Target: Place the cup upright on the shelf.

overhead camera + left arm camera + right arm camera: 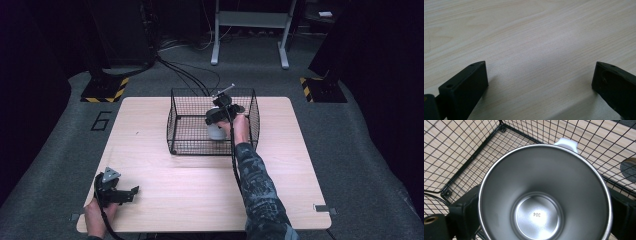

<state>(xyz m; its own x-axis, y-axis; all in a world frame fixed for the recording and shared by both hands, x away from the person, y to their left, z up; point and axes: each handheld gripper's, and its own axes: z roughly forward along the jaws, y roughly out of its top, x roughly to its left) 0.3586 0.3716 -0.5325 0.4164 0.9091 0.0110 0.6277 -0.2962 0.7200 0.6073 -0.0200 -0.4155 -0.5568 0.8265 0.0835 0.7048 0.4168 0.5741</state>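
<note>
Right gripper (218, 116) clamps the steel cup (544, 195) inside the wire basket (176, 120), placement seemingly nearly done, release pending; left gripper (131, 192) idles wide-jawed on the bench (165, 190).

The counter (165, 180) is pale wood with a fine grain and a smooth, matt face. On its far half the basket (176, 122) is thin black wire mesh. Inside it the cup (544, 202) has a brushed steel interior, softly shiny, with a white plastic-looking handle. The left gripper (540, 82) looks matt black plastic.
</note>
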